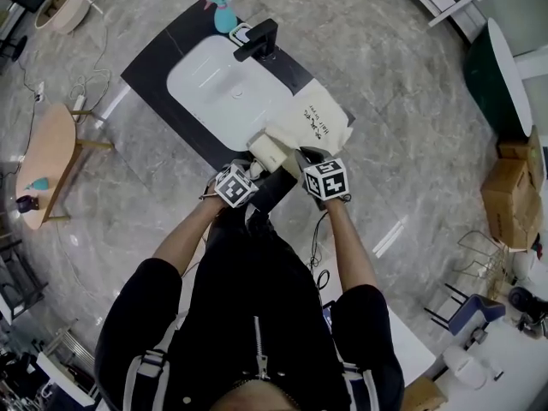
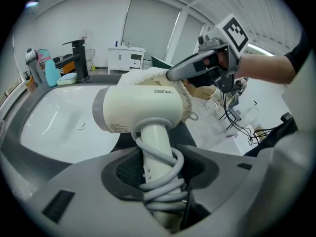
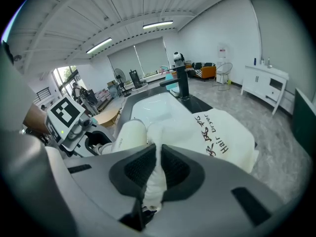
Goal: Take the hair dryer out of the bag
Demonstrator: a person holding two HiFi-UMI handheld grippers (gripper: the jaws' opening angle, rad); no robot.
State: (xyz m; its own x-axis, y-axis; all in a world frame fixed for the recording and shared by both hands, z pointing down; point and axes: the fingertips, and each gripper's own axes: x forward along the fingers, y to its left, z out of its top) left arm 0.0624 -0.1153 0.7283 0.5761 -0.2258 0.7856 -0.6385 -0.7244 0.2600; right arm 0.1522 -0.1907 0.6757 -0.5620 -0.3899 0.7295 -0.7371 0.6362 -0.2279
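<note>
L hand-held gripper point(image 2: 159, 177) wide, R point(image 3: 157, 169) tight

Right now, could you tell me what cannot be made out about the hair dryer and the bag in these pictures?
- Nozzle end of the hair dryer: left gripper view, the bag covers it.
- Plug of the cord: left gripper view, hidden behind the jaws of the left gripper.
- Where the jaws grip: head view, the marker cubes cover it.
- Print on the label: too small.

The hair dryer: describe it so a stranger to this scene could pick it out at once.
In the dark counter sits a white sink; a cream cloth bag lies at its near corner. The hair dryer pokes from the bag's mouth, handle in the left tool: hard, with grey cord wound round its handle.
</note>
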